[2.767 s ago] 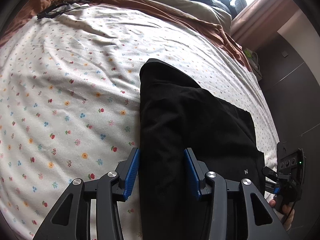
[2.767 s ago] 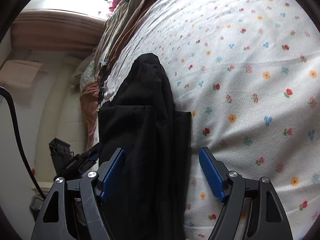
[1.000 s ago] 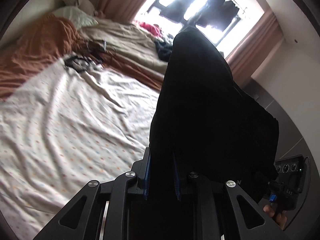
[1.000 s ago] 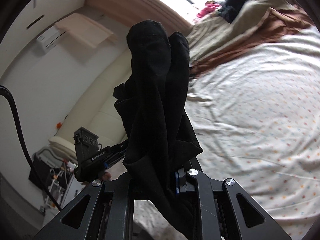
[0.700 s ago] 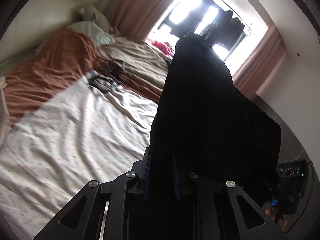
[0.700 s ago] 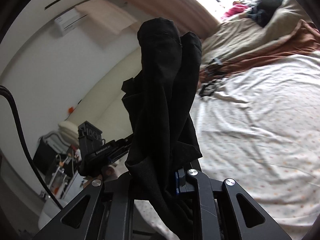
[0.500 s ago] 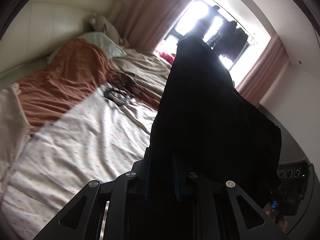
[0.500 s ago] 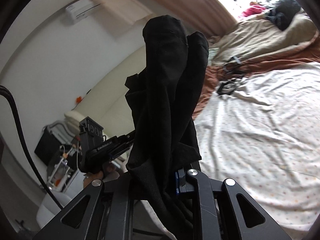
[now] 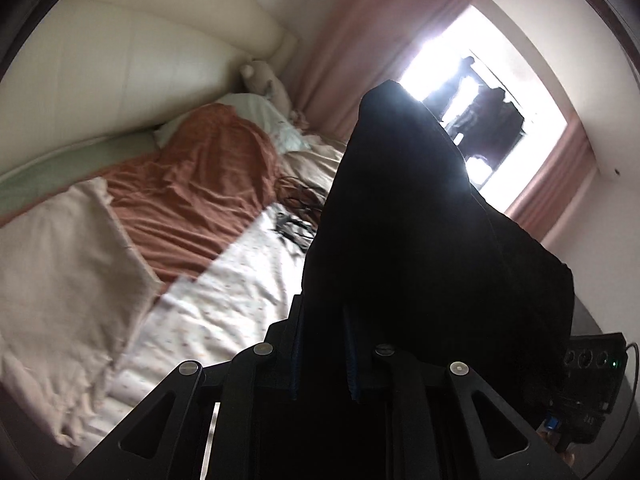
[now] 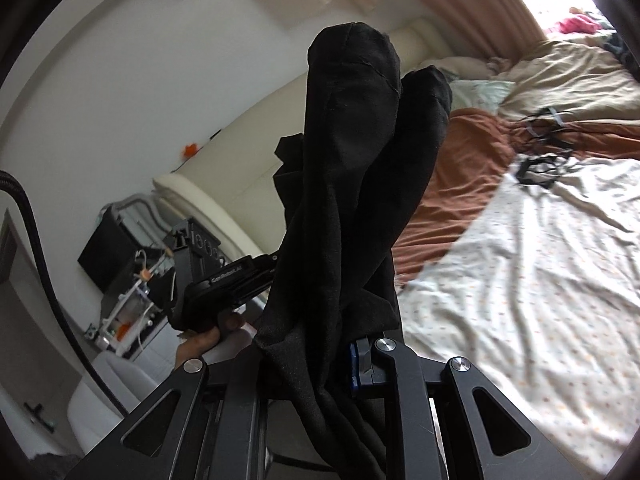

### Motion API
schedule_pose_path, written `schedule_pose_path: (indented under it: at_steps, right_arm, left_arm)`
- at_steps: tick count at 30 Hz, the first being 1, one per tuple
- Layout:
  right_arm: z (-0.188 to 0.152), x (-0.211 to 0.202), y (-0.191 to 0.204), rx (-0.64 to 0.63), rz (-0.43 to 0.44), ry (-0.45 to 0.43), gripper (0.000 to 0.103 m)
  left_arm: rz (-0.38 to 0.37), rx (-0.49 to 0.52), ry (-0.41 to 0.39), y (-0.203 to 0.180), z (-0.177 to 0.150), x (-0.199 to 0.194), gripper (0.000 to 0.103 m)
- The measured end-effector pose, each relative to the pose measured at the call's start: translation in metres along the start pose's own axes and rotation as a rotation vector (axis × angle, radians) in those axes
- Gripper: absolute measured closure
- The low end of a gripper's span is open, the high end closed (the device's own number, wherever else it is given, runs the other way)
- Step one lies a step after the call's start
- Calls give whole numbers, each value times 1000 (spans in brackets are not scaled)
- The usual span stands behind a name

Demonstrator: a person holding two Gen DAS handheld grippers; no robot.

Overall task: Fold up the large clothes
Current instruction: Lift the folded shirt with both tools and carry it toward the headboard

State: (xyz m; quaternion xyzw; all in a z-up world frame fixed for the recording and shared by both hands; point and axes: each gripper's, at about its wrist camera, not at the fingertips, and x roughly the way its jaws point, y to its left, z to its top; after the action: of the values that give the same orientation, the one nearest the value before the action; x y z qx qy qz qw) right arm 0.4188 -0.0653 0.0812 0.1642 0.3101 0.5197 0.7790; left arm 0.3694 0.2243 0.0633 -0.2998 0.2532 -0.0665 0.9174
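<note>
Standing upright: black garment (image 9: 408, 240), long axis vertical.

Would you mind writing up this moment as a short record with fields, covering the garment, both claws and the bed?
garment: black garment, folded and lifted clear of the bed, draped over both claws
left claw: left claw shut on the garment's edge
right claw: right claw shut on the bunched garment
bed: floral sheet with a rust-brown blanket beyond it
loose items: tangle of black cables on the bed near the blanket
background: bright window with pink curtains
</note>
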Motion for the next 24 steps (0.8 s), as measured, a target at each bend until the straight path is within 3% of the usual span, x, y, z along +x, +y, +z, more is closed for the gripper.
schedule_pose_path:
  at_steps: [13,24]
  right_arm:
    - [15,135,60,-10,115,96,86]
    - [0,259,103,55,236,204,86]
  left_arm:
    - [120,-5,-112,97,63,-79,87]
    - [249,-53,-164,184,103,-142,88]
